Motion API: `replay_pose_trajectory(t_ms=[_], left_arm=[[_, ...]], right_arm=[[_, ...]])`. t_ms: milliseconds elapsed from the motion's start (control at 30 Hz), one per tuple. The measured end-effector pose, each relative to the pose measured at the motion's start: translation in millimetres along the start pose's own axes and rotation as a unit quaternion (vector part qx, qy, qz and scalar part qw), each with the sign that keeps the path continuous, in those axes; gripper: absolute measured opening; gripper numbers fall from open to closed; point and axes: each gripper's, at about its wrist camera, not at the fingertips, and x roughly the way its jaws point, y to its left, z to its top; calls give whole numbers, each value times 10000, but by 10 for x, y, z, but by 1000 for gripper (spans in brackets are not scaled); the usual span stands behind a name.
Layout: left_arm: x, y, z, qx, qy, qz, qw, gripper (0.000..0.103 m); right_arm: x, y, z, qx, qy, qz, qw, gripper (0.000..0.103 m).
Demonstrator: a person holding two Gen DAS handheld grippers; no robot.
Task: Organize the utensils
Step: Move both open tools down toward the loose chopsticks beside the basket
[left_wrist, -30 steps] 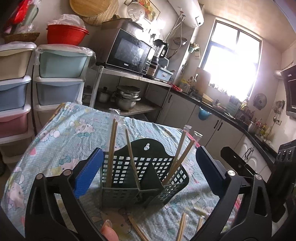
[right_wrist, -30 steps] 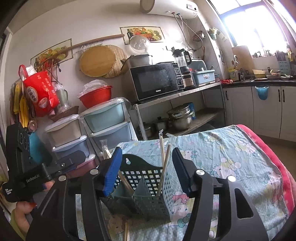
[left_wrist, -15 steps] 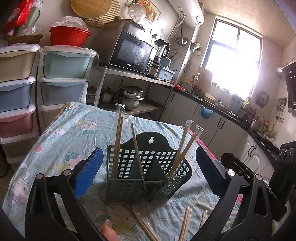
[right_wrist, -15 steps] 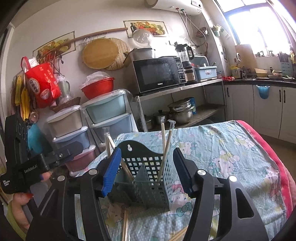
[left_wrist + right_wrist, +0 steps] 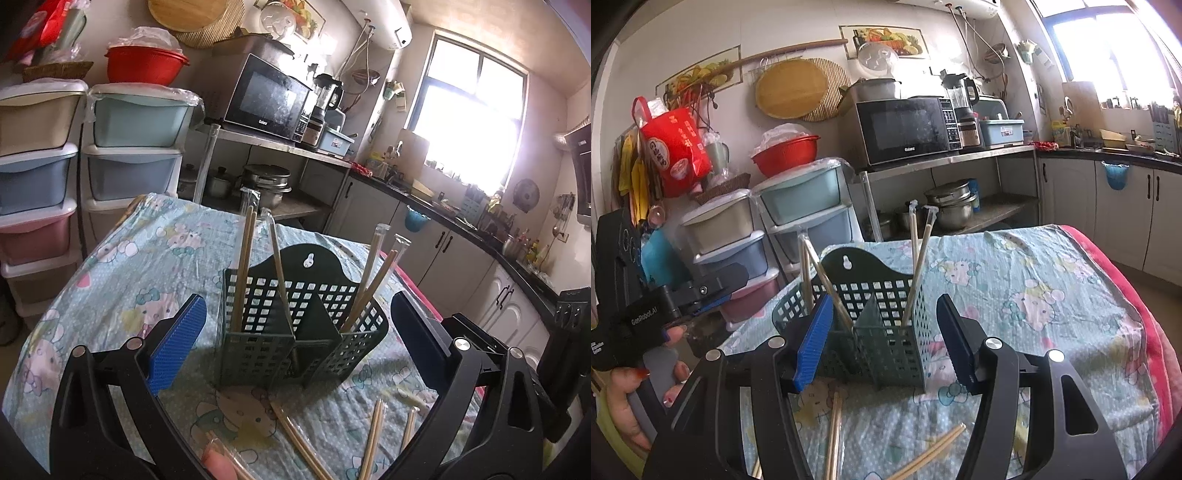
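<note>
Over the last second both my views have drawn back and tilted down from the green basket (image 5: 303,332), so the loose chopsticks (image 5: 373,439) on the cloth-covered worktop (image 5: 110,295) now show below it; I take that to mean the upright pairs are settled in their compartments and my next pick lies on the cloth. My left tongs (image 5: 295,339) stand released and empty, the basket apart between and beyond their blue pads. My right tongs (image 5: 882,339) are likewise released and grasp nothing, with the basket just ahead and loose chopsticks (image 5: 834,428) on the cloth toward the near edge.
</note>
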Motion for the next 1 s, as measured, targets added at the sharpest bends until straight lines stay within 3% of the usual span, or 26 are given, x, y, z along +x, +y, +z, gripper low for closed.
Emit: replay_pose_trajectory(t_ms=[1000], left_arm=[[-86, 230, -406, -314, 513, 174, 9980, 92]], right_arm=[[-103, -31, -236, -29, 378, -50, 9993, 56]])
